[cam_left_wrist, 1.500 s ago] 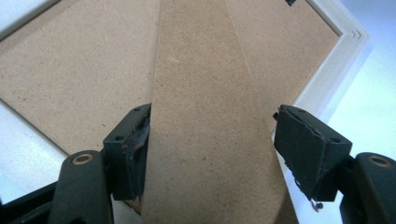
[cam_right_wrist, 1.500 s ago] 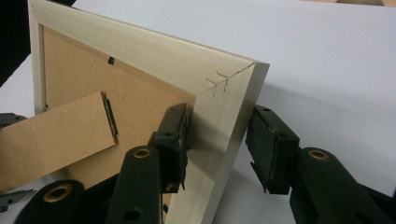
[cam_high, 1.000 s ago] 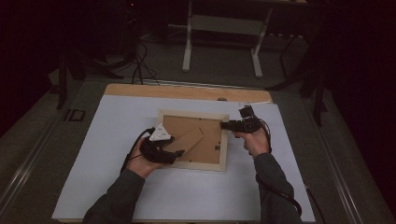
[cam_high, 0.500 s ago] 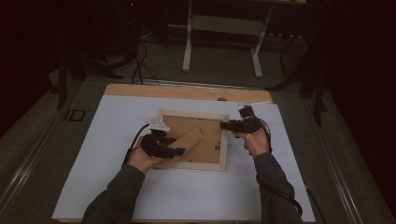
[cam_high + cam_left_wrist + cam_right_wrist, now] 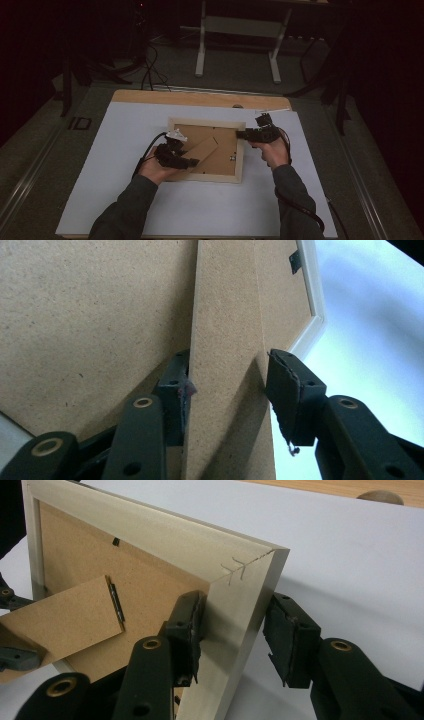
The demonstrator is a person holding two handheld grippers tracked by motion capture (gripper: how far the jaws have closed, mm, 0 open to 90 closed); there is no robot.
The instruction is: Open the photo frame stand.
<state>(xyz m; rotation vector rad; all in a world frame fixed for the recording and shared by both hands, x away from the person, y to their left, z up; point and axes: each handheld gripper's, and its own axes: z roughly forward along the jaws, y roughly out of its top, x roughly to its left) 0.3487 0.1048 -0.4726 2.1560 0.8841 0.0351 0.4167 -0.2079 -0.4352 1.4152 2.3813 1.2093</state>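
The left tongs (image 5: 192,161) have just been closing on the stand (image 5: 225,365), the fibreboard leg hinged to the back of the picture frame (image 5: 206,149). In the left gripper view both pads (image 5: 282,385) meet the leg's two edges, so the leg is grasped across its width. The right tongs (image 5: 240,134) sit astride the frame's right rail near its far corner. In the right gripper view one pad presses the rail's inner side against the backing board (image 5: 75,570), while the other seems to stand just off the outer edge; whether the rail is truly clenched I cannot tell.

The frame lies face down, pale wood with a brown backing board, near the middle of a large white sheet (image 5: 125,145) that covers most of the counter (image 5: 200,97). A strip of bare wood shows along the counter's far edge, with a small round knob (image 5: 237,106) on it. A black cable (image 5: 147,150) loops from the left tongs across the sheet, and another trails along the right sleeve (image 5: 295,200).

Beyond the counter the room is dark. A grey floor (image 5: 240,75) carries a white metal stand (image 5: 240,30) on two legs, with loose black cables (image 5: 150,75) to its left. A small dark tag (image 5: 80,122) lies off the counter's left edge.
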